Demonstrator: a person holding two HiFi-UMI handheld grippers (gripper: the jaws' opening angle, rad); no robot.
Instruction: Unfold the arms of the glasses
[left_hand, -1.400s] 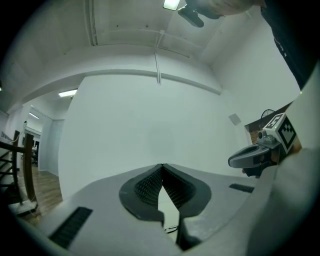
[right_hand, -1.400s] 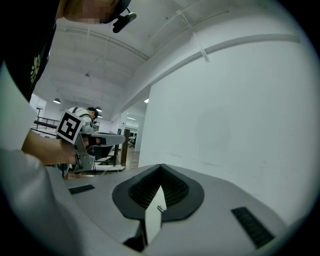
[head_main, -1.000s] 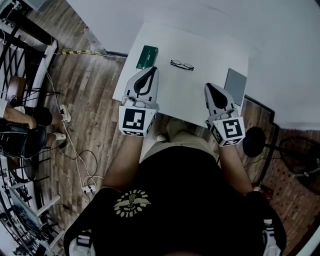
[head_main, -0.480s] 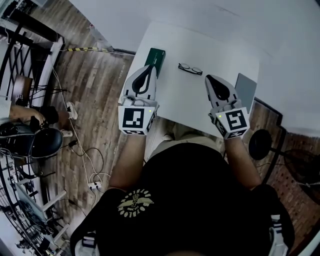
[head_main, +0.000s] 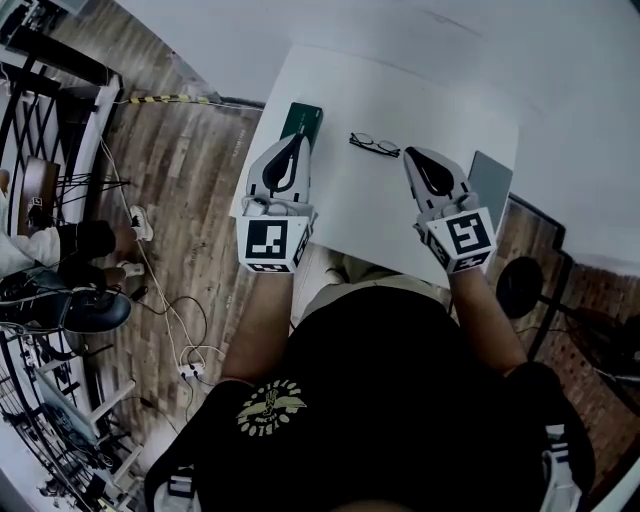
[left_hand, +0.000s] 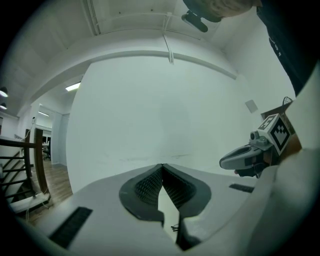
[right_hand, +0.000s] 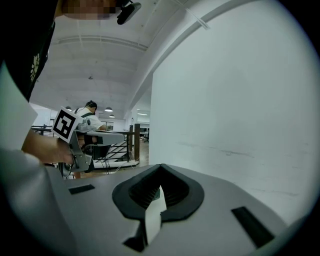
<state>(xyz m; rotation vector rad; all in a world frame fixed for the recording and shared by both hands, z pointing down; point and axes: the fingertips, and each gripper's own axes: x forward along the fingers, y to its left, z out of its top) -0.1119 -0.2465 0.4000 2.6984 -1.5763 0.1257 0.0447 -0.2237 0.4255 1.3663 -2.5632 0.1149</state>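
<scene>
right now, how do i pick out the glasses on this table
Find the white table seen from above. Near its far middle, between a green box at left and a grey slab at right, lie the glasses: the only thin, dark-rimmed thing there.

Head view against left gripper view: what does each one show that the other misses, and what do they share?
Only the head view shows the green case by the left gripper, that gripper's marker cube, and the grey slab at the table's right edge. Only the left gripper view shows the ceiling and a lit lamp. Both show the white table, the right gripper, the left gripper's jaws shut on nothing, and the glasses, a tiny dark shape in the left gripper view.
</scene>
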